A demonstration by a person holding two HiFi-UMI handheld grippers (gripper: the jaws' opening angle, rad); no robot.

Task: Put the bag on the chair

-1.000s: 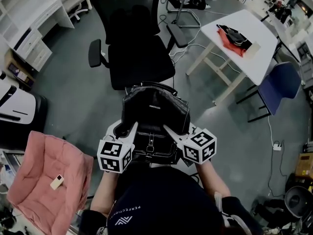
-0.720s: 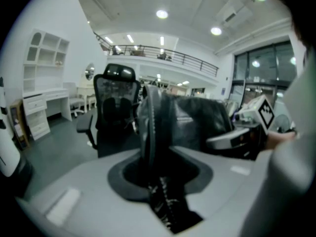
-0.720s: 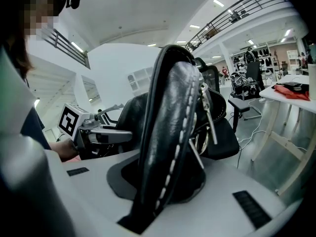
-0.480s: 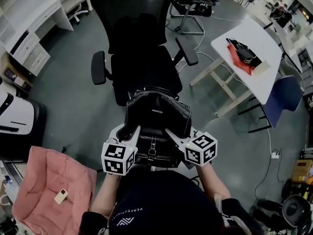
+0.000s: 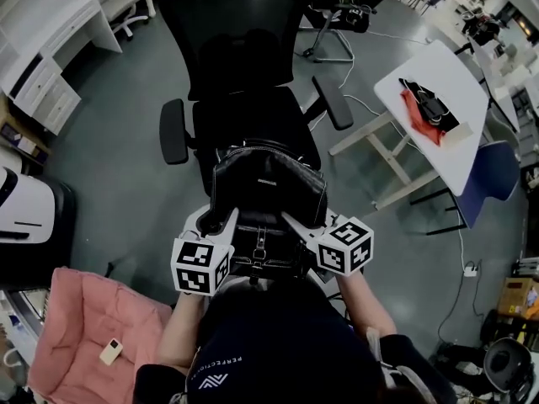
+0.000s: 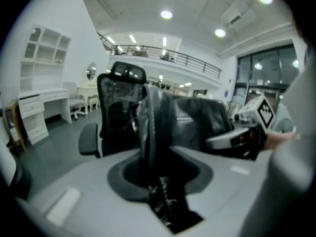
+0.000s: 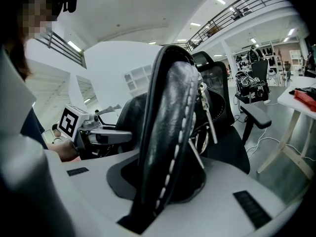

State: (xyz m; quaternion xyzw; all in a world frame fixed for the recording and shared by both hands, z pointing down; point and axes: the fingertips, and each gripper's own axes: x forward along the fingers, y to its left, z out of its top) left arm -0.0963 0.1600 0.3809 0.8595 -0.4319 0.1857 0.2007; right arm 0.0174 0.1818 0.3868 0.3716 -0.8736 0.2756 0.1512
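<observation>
A black leather bag (image 5: 268, 199) hangs in the air between my two grippers, just in front of the seat of a black mesh office chair (image 5: 244, 66). My left gripper (image 5: 229, 219) is shut on the bag's left edge, where a black strap (image 6: 150, 132) runs between its jaws. On the other side my right gripper (image 5: 286, 220) is shut on the bag's right edge, a stitched leather rim (image 7: 170, 147) filling its jaws. The bag's far end overlaps the chair seat's front edge in the head view. The chair's armrests (image 5: 173, 130) stand on either side.
A pink cushion (image 5: 93, 339) with a small white device lies at the lower left. A white table (image 5: 438, 112) with red and black items and a blue chair (image 5: 497, 171) stand to the right. White cabinets (image 5: 38, 66) line the far left. Cables trail over the grey floor.
Both grippers have carried the bag forward toward the black chair. The chair now sits closer and more centred, and the bag's far end reaches over the seat's front edge.
</observation>
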